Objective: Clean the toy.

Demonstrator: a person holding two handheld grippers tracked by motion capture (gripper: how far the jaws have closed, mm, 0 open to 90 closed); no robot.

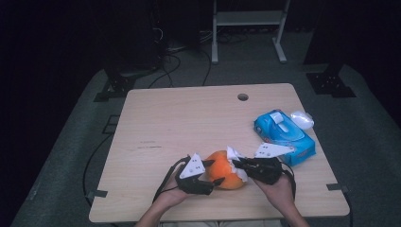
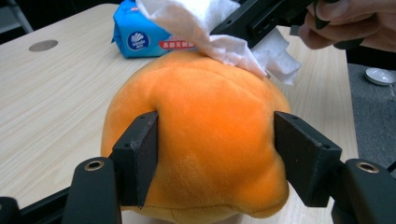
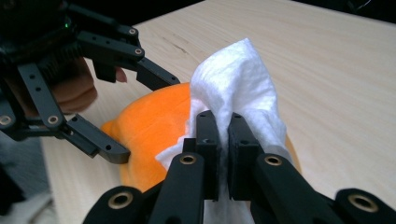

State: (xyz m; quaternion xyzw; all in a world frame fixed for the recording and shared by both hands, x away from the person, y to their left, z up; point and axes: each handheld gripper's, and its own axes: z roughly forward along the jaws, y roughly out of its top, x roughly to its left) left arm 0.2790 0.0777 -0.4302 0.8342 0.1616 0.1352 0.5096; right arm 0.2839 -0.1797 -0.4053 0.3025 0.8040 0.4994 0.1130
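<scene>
Left tongs (image 2: 215,154) clamp the orange plush (image 2: 201,140) steady on the desk (image 1: 189,118) while right tongs (image 3: 223,140), pinched on white tissue (image 3: 238,79), wipe its top.

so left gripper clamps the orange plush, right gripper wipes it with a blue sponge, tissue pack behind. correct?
Not a blue sponge: the right gripper is shut on a white tissue, as the right gripper view shows. The rest stands: the left gripper clamps the orange plush, and the tissue pack lies behind.
</scene>
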